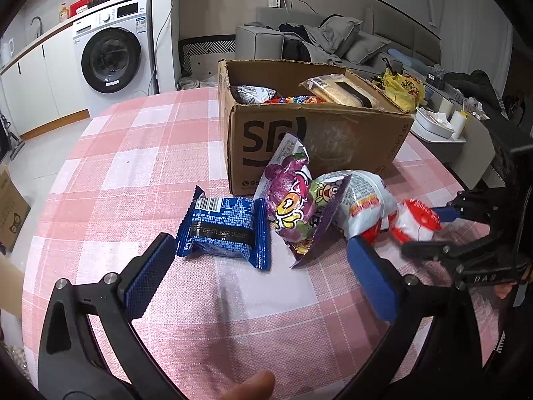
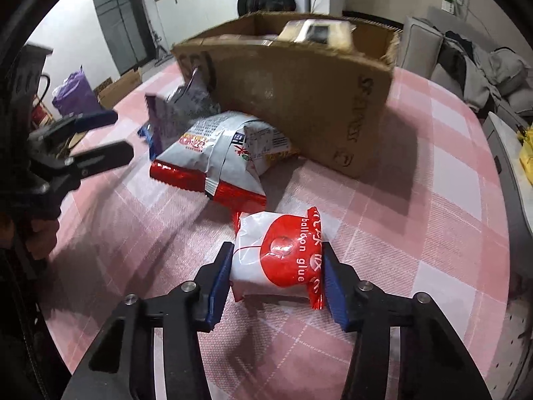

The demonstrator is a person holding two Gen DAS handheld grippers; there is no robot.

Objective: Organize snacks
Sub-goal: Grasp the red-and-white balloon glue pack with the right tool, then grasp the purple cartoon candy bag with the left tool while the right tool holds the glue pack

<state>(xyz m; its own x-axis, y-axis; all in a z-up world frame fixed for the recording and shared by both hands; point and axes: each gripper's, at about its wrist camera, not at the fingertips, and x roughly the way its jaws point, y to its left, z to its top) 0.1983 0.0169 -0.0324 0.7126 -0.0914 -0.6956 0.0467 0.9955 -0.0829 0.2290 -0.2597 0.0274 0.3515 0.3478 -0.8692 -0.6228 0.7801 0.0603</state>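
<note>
Right gripper (image 2: 276,266), angled down, clamps red-and-white packet (image 2: 276,253).

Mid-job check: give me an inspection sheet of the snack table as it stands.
Surface: round table, pink checked cloth.
Job's things: cardboard box holding several packets; blue packet, purple packet and silver-red bag lie in front of it.
Clutter: nothing seen on the table.
Grippers: right tongs shut on the red-white packet; left tongs open, empty.
Cables: one runs down the wall by the washing machine.
Surroundings: sofa with clothes, side table.
</note>
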